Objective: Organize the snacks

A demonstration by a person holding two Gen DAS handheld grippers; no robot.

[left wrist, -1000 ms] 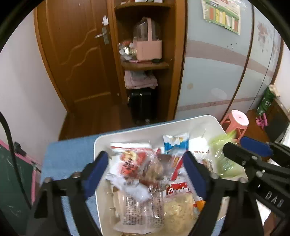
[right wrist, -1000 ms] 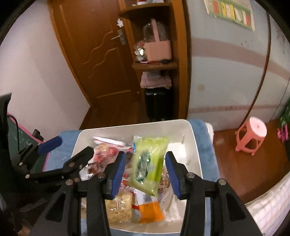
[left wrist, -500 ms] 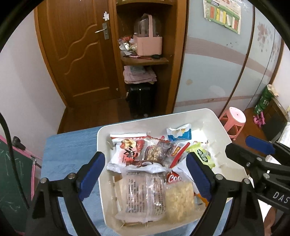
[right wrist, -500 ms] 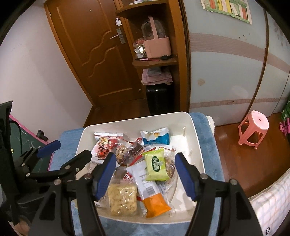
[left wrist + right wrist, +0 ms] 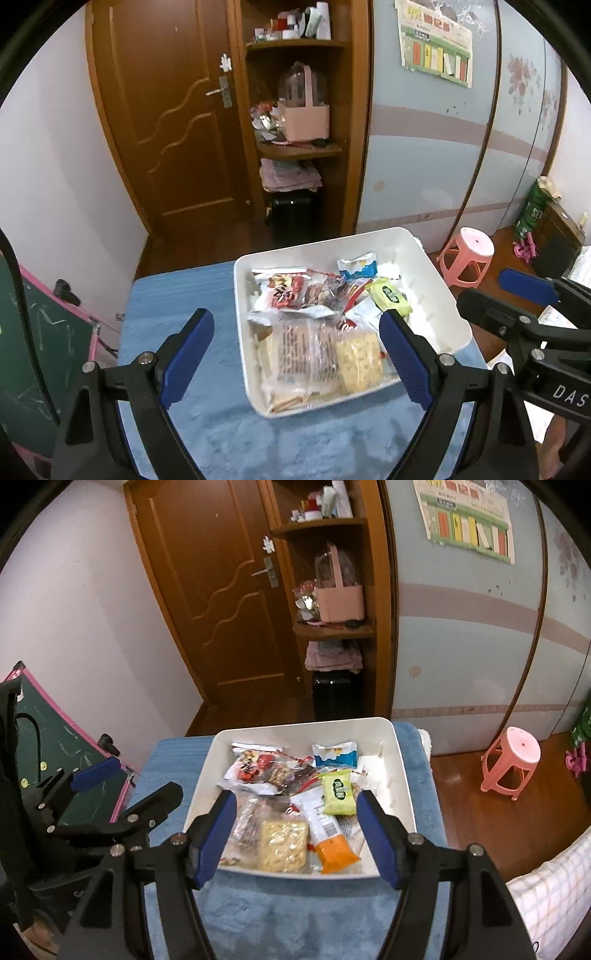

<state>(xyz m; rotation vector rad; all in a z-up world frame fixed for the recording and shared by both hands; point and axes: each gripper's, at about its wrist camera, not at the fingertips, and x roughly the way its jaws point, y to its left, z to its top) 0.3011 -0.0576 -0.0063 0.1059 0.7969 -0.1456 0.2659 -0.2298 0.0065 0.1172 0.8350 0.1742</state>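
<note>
Snacks are lying heaped in a white bin that is sitting on a blue cloth. Both grippers are hanging above the cloth on the near side of the bin, jaws spread wide and holding nothing: the left gripper is showing in its own view with the bin between its blue pads, and the right gripper is framing the bin's near edge. A green packet is resting on top toward the right, an orange-ended packet beside it, a yellow cracker pack at the near edge, a red packet and a blue packet at the far side. A pink stool is standing on the floor to the right.
</note>
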